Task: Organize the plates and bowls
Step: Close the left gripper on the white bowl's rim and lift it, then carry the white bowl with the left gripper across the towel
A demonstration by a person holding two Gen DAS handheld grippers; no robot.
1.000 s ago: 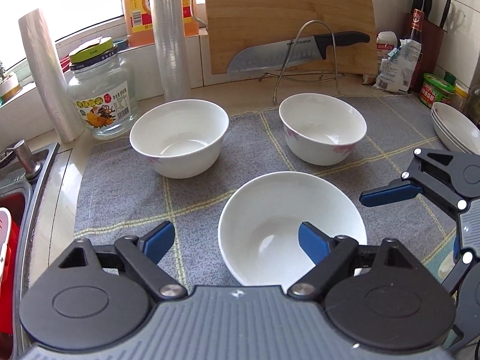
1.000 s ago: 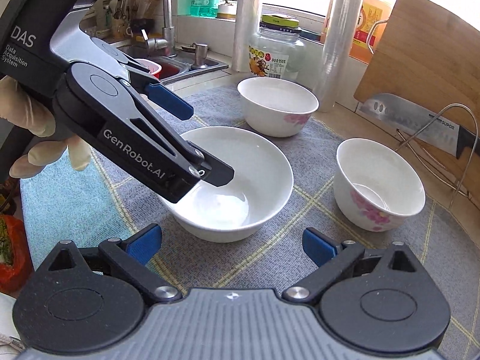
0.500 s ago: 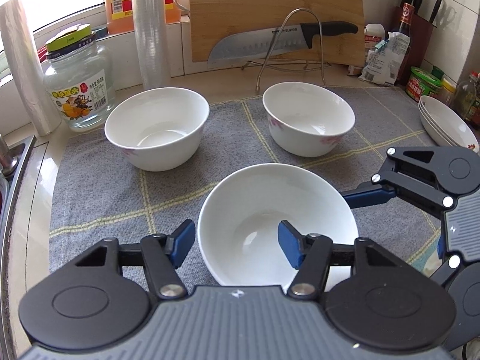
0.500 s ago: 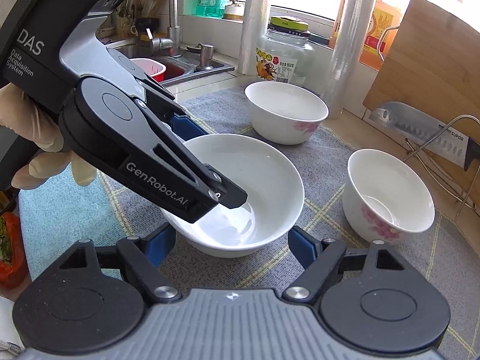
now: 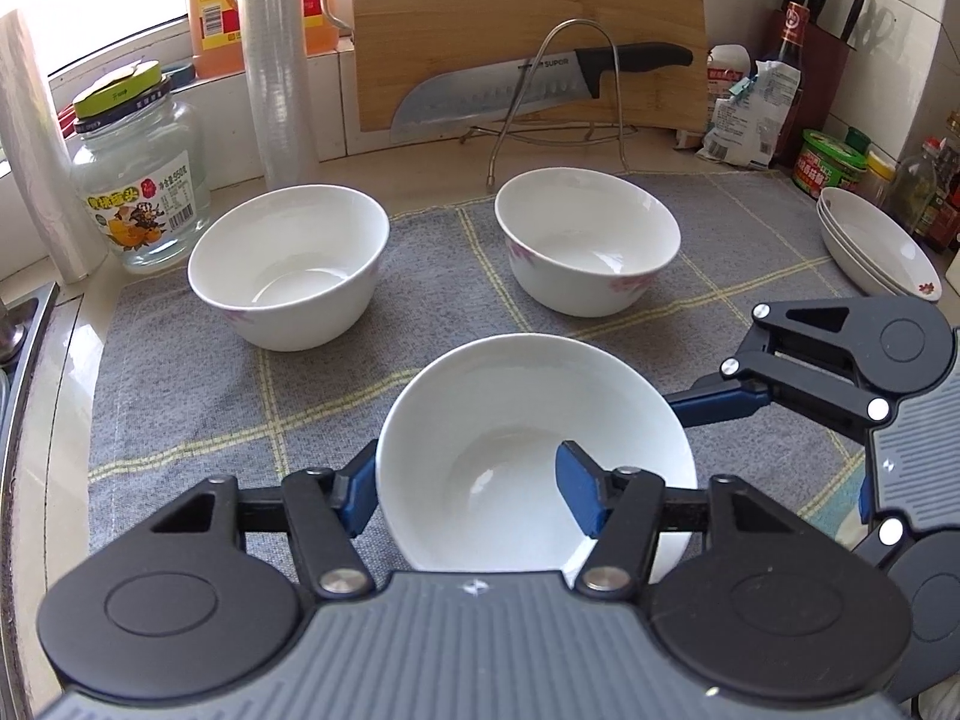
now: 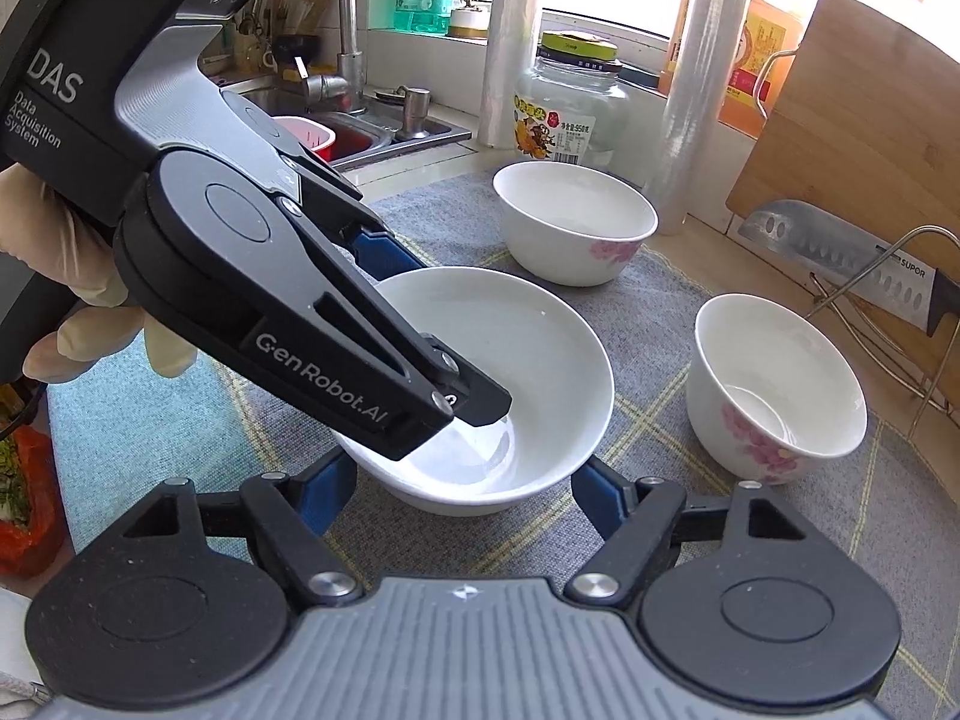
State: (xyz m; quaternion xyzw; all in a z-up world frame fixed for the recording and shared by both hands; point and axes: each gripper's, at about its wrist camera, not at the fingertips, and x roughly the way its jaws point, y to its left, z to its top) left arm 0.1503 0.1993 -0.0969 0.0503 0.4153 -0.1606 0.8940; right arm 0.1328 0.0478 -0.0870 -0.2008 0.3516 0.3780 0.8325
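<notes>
While the right gripper (image 6: 462, 489) gapes beside it, the left gripper (image 5: 465, 495) straddles the near bowl's (image 5: 516, 420) rim.

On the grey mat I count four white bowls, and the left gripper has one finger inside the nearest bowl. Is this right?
Not quite: the left wrist view shows three bowls on the grey mat, not four. The left gripper does have one finger inside the nearest bowl.

The near bowl (image 5: 528, 450) is hemmed in by the left gripper (image 5: 468, 492) astride its rim and the right gripper (image 6: 462, 495) at its flank; bare grey mat (image 5: 180, 396) lies open to its left; a gap runs between the two far bowls (image 5: 288, 273) (wire rack (image 5: 555, 96) and knife (image 5: 540, 81) behind); stacked plates (image 5: 876, 252) block the right edge.
</notes>
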